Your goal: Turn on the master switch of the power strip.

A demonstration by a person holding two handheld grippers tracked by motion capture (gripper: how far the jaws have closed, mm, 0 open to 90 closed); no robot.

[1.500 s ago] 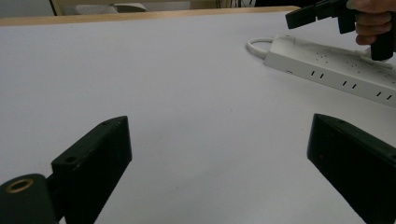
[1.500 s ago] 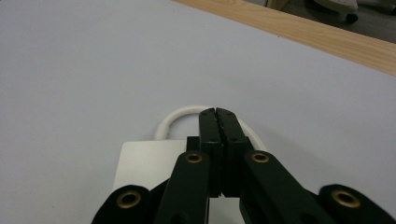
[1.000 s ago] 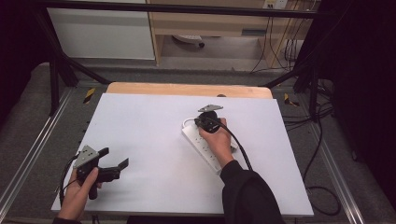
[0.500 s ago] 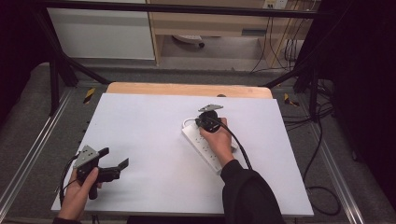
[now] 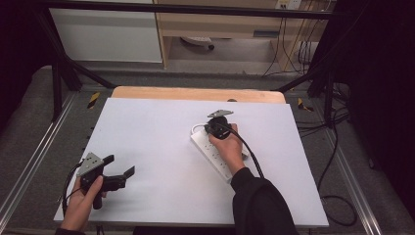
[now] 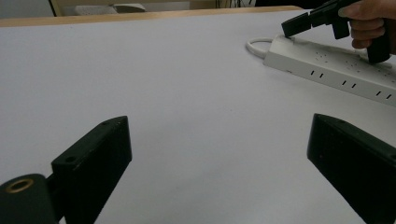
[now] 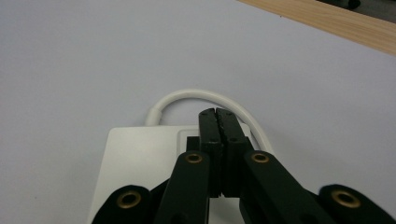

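A white power strip [image 5: 213, 155] lies at an angle right of the table's middle, and its white cord [image 7: 205, 95] loops out of the far end. My right gripper [image 7: 218, 114] is shut with nothing between its jaws. Its tips point down onto the strip's far end [image 7: 135, 158], at a rectangular panel there. From the left gripper view, the strip [image 6: 327, 70] and the right gripper [image 6: 294, 25] sit at the upper right. My left gripper [image 5: 120, 165] is held open near the table's front left corner, low over bare white table [image 6: 187, 93].
The white tabletop [image 5: 161, 127] ends at a wooden strip [image 5: 195, 93] along the back. Black frame posts and metal rails [image 5: 39, 156] run down both sides. Cables [image 5: 337, 196] lie on the floor at right. A white cabinet [image 5: 107, 34] stands beyond the table.
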